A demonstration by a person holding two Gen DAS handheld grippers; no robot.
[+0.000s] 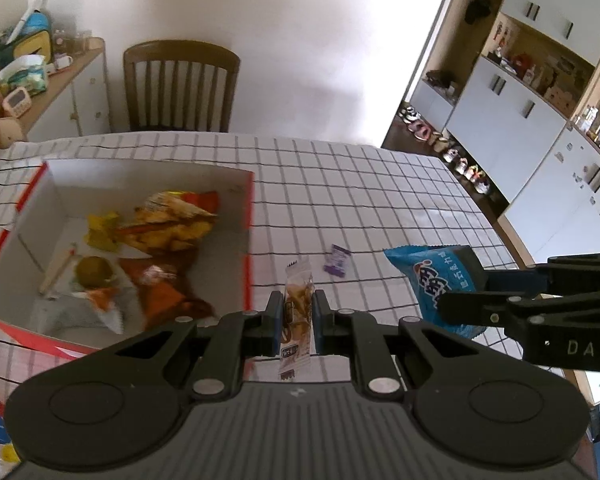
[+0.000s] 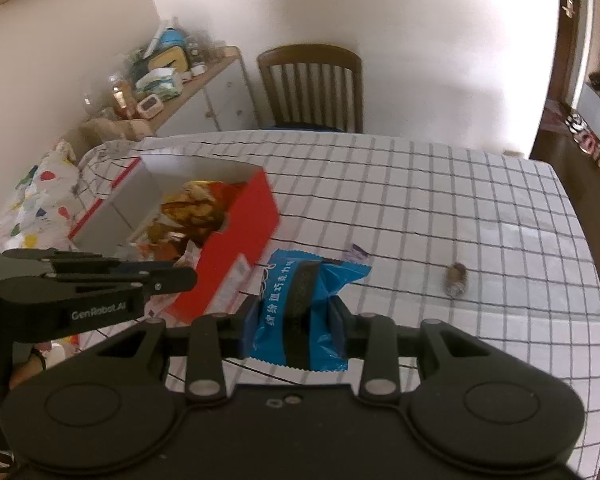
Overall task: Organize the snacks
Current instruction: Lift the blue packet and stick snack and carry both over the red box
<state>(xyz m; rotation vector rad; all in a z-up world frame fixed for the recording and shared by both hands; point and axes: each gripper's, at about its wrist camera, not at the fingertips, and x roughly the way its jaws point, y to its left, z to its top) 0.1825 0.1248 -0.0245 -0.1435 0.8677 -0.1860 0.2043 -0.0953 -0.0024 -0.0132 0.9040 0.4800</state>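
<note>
Nearest the left wrist camera, the left tool (image 1: 296, 312) is pinched on a slim clear snack sachet (image 1: 297, 304) with brown contents, which stands lengthwise between the blue pads and pokes out beyond them at both ends. Nearest the right wrist camera, the right tool (image 2: 296, 322) is clamped on a blue snack packet (image 2: 300, 312) printed with white characters and crossed by a dark band; both side edges of the packet are pressed against the pads. In the left view the same packet (image 1: 432, 276) shows at the right edge, carried above the bench (image 1: 360, 208), which is covered by a white cloth with a dark grid.

Just beyond the tools, a small purple wrapped sweet (image 1: 336, 260) lies on the cloth between the two held snacks. Farther to the right in the right view, a small brown wrapped piece (image 2: 456, 278) lies alone, well apart from the rest.

To the left stands an open red-and-white box (image 1: 250, 240), its white interior holding a loose heap of yellow, orange and brown snack wrappers (image 1: 168, 224); the outlines are blurred.

At the far edge of the bench stands a dark wooden slat-backed chair (image 1: 180, 84) against a white wall. A cluttered sideboard (image 1: 76, 92) lies far left, and white-doored shelving (image 1: 540, 92) far right.
</note>
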